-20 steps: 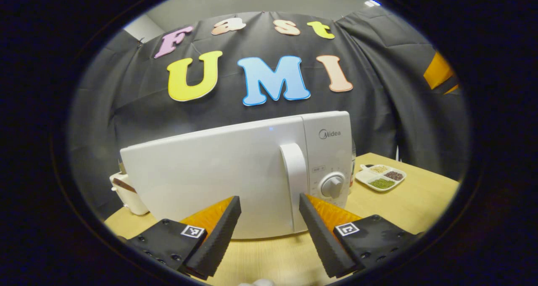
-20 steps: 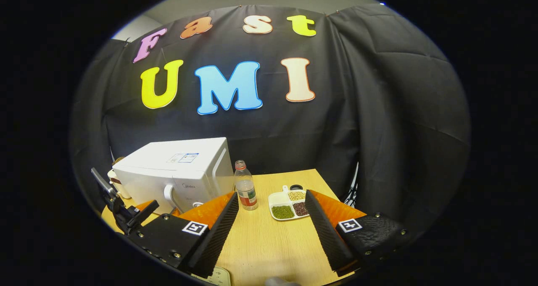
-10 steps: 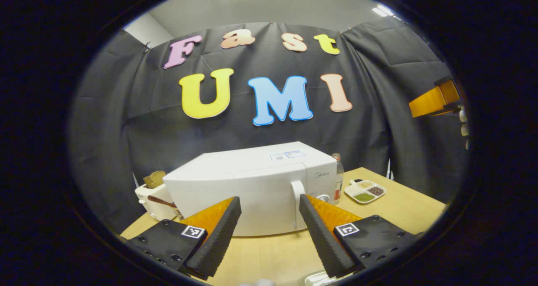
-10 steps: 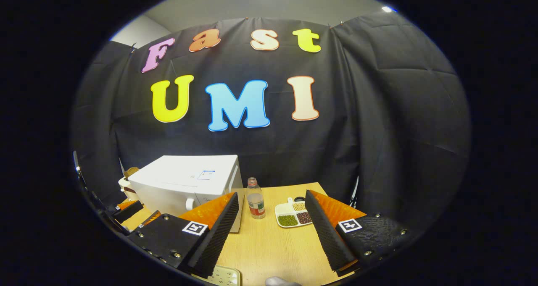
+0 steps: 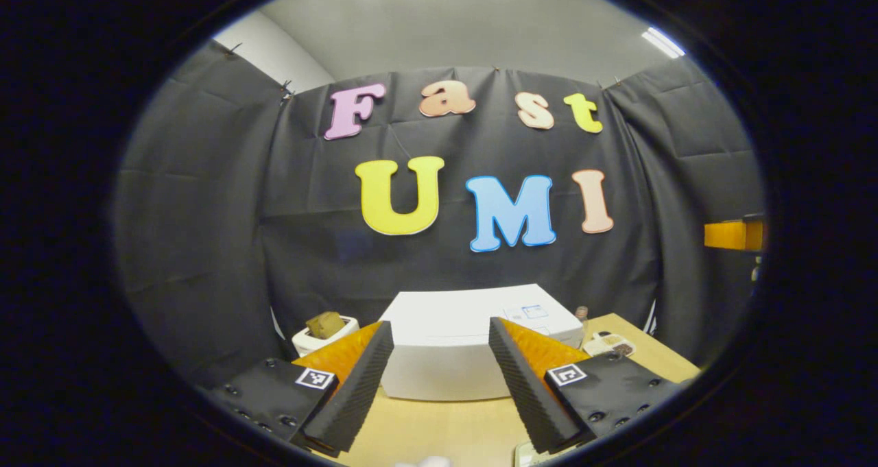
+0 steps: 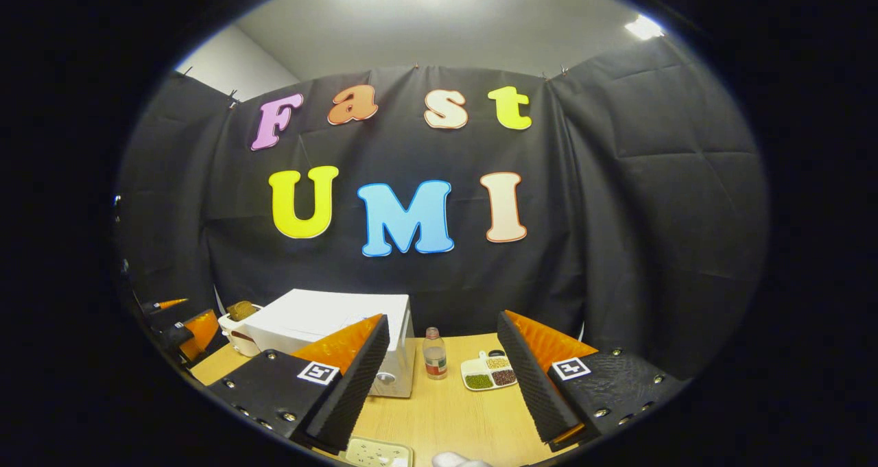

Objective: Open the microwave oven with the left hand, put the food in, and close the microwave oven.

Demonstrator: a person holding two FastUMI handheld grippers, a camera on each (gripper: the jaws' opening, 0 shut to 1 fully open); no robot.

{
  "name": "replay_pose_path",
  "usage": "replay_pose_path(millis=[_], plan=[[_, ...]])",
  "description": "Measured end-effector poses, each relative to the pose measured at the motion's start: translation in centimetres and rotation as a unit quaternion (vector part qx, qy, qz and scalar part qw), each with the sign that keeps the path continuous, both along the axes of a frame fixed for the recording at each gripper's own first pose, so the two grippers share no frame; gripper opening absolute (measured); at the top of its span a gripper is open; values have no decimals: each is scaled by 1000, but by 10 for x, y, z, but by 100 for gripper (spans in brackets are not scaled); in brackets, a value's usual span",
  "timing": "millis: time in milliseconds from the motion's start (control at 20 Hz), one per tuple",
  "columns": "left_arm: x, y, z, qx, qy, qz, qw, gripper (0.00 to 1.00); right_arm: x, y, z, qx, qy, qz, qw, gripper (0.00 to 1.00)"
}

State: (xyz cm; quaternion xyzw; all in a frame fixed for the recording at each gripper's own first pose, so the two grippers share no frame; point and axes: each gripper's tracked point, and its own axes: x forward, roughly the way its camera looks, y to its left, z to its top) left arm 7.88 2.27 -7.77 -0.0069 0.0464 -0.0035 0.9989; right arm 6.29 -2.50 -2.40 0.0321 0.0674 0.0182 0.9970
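Note:
A white microwave oven (image 5: pixel 453 347) stands on the wooden table (image 5: pixel 439 429) with its door shut; in the right gripper view the same microwave oven (image 6: pixel 322 319) sits at the left. My left gripper (image 5: pixel 435 378) hangs open, well back from the oven front, nothing between its fingers. My right gripper (image 6: pixel 442 385) is also open and empty, held back above the table (image 6: pixel 446 412). A white divided dish of beans (image 6: pixel 488 373) lies to the right of the oven, also seen small as the dish (image 5: pixel 607 344). The left gripper (image 6: pixel 180 328) shows at the far left of the right gripper view.
A plastic bottle (image 6: pixel 433 352) stands between the oven and the dish. A white toaster with bread (image 5: pixel 322 330) sits left of the oven, the same toaster (image 6: pixel 238 330) in the right gripper view. A white power strip (image 6: pixel 377 452) lies at the near table edge.
Both grippers have pulled back and up from the table. The microwave oven was close in front of the left gripper a second ago and now looks much smaller. Both stay open.

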Motion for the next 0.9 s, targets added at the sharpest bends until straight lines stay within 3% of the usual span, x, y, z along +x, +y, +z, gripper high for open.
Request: replay_pose_path(millis=[300,900], plan=[[-31,2,52,-10,-24,-16,1000,96,-22,9,10,0,-7,-3,1000,97],[-40,0,59,-39,-20,-19,999,99,-52,31,33,-11,-29,5,1000,97]])
